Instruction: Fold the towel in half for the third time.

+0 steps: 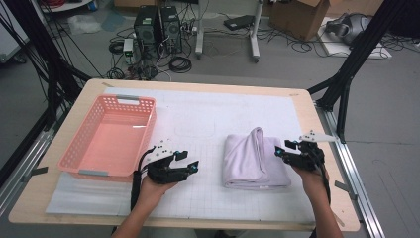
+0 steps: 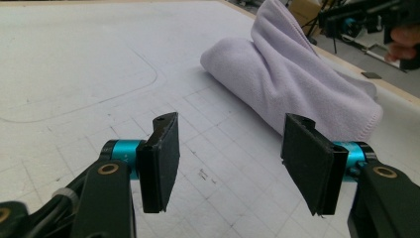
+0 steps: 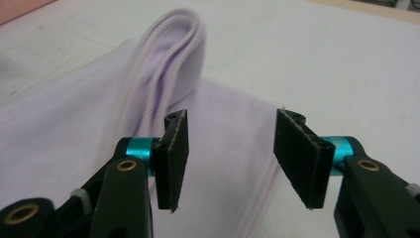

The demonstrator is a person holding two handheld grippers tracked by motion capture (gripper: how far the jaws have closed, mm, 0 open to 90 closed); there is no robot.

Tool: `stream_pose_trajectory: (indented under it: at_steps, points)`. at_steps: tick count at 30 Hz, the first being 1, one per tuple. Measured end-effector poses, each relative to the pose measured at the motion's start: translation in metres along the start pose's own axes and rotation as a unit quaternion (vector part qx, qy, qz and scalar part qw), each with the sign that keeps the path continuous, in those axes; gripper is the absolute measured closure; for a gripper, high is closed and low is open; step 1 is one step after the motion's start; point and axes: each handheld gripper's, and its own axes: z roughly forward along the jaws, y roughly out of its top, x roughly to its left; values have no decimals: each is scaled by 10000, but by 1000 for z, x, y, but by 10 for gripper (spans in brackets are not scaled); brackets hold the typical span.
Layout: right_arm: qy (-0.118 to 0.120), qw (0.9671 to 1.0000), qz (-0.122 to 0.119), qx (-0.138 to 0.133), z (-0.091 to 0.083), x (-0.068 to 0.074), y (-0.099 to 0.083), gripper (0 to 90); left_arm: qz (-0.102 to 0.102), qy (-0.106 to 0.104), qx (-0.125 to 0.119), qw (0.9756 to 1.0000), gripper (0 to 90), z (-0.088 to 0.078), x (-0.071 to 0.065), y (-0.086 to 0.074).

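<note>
High view: the folded lilac towel point(image 1: 255, 161) lies on the white mat of the bench point(image 1: 198, 87), to the right of the empty pink basket point(image 1: 110, 139), with one fold standing up as a ridge along its top. The right hand-held gripper point(image 1: 283, 152) is just at the towel's right edge, its jaws spread with nothing between them. The left hand-held gripper point(image 1: 187, 163) stands apart from the towel, between it and the basket, also spread and empty.

I think the main risk is the loose ridge. If a jaw closes only on this upper layer, the towel may unfold when lifted, and the neat fold is lost. In the right gripper view the towel point(image 3: 148, 119) is under and in front of the jaws, so a careless push could also drag the bundle across the mat. A grip from one side alone may let the far end hang and open.
</note>
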Motion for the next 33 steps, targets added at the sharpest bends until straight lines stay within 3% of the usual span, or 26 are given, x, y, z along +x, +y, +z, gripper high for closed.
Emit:
stream_pose_trajectory:
  at_steps: [2, 6, 11, 14, 16, 20, 21, 25, 33]
  points:
    - [12, 10000, 18, -6, -3, 9, -11, 390, 105, -35, -45, 9999, 403, -2, 1, -2]
    - [149, 9998, 130, 41, -1, 25, -26, 332, 53, -6, -25, 10000, 400, -3, 2, -4]
    - [545, 9980, 319, 80, 10, 38, -28, 301, -43, 123, 41, 9999, 387, -5, 2, -6]
    - [610, 9976, 220, 236, 17, 47, -27, 303, -98, 172, 48, 9998, 373, -5, 2, -7]
    - [605, 9972, 233, 383, 23, 50, -29, 372, -106, 176, 70, 9998, 372, -5, 1, -8]
    - [798, 9952, 396, 408, 22, 49, -30, 756, -130, 193, 108, 9997, 372, -5, 2, -9]
    - [815, 9951, 428, 360, 20, 48, -30, 813, -174, 198, 113, 9996, 373, -5, 2, -9]
    - [721, 9959, 535, 79, 1, 39, -26, 841, -219, 203, 139, 9995, 375, -5, 3, -10]
    - [271, 9977, 616, 9, -32, 27, -26, 843, -243, 238, 126, 9993, 379, -6, 4, -10]
